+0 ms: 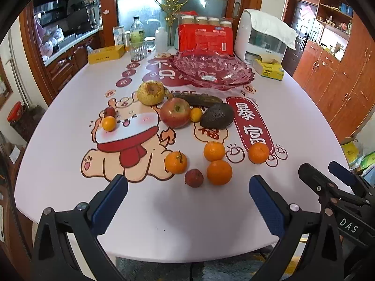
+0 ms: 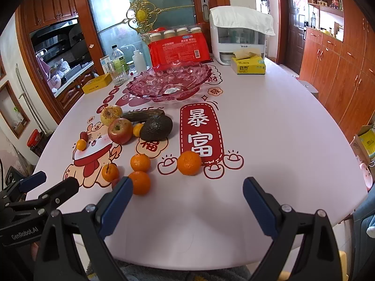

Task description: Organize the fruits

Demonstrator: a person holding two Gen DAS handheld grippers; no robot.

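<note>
Several fruits lie on the printed table: a red apple (image 1: 175,116) (image 2: 120,130), a yellow pear (image 1: 151,92) (image 2: 111,114), an avocado (image 1: 217,116) (image 2: 156,127), a cucumber (image 1: 198,99) (image 2: 141,115), several mandarins such as one at the right (image 1: 258,153) (image 2: 189,163), and a lychee (image 1: 194,178). An empty pink glass bowl (image 1: 212,71) (image 2: 171,82) stands behind them. My left gripper (image 1: 187,192) is open and empty in front of the mandarins. My right gripper (image 2: 186,194) is open and empty, and it also shows in the left wrist view (image 1: 328,171).
At the table's back stand a red pack of bottles (image 1: 205,36) (image 2: 179,45), a white appliance (image 1: 264,36) (image 2: 239,35), a tissue box (image 1: 268,69) (image 2: 248,64), a yellow box (image 1: 106,53), a glass (image 1: 138,50) and bottles. Wooden cabinets (image 2: 339,70) line the right.
</note>
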